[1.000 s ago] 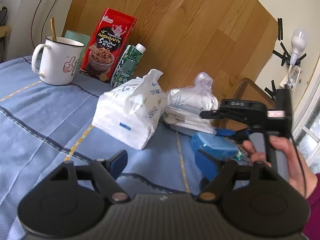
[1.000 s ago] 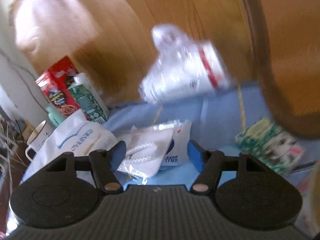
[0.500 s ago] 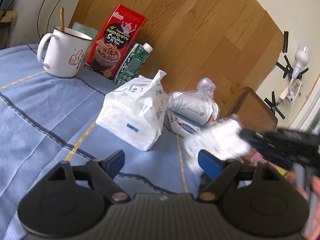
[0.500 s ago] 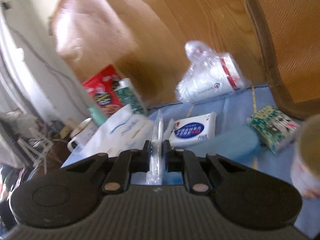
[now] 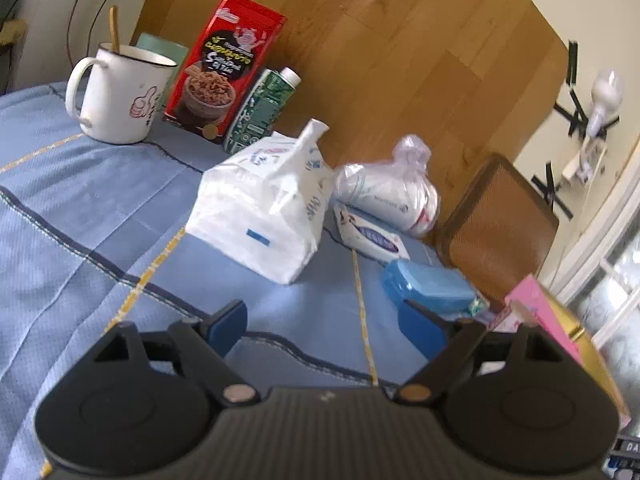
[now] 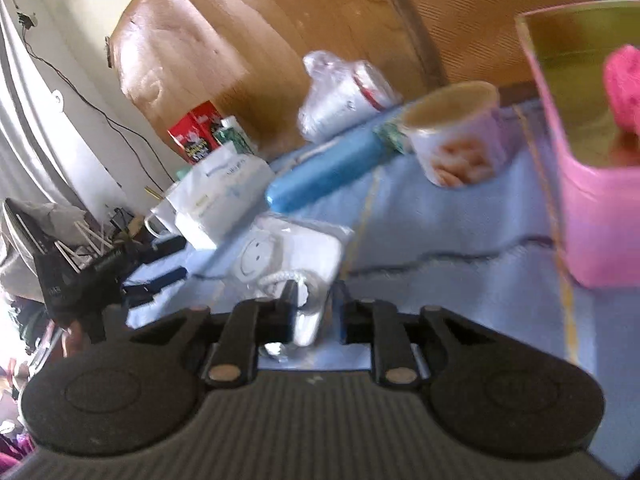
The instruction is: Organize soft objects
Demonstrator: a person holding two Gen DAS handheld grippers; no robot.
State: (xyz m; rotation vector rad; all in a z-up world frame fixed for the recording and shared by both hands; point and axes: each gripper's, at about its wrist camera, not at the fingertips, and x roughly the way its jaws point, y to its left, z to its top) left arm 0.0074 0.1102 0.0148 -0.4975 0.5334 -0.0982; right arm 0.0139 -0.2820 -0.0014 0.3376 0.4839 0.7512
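Note:
My right gripper (image 6: 314, 300) hangs low over the blue cloth (image 6: 460, 232), its jaws opening. A clear packet (image 6: 292, 252) holding a white smiley-face item lies on the cloth, its near edge loose between the pads. A pink box (image 6: 600, 220) with a pink fluffy thing (image 6: 624, 84) inside stands to the right. My left gripper (image 5: 322, 316) is open and widening, with nothing in it. Beyond it are a white tissue bag (image 5: 260, 216), a knotted bag of rolls (image 5: 384, 196), a flat wipes pack (image 5: 372, 236) and a blue case (image 5: 428, 286).
A white mug (image 5: 120, 92), a red cereal box (image 5: 224, 68) and a green carton (image 5: 260, 112) stand at the back left. A paper cup (image 6: 456, 132) sits beside the pink box. A brown chair back (image 5: 496, 232) rises past the table's far edge.
My right gripper shut on the clear packet beside the wipes, carried it toward the pink box and down onto the cloth, then loosened. The left gripper stayed put, its jaws a little wider.

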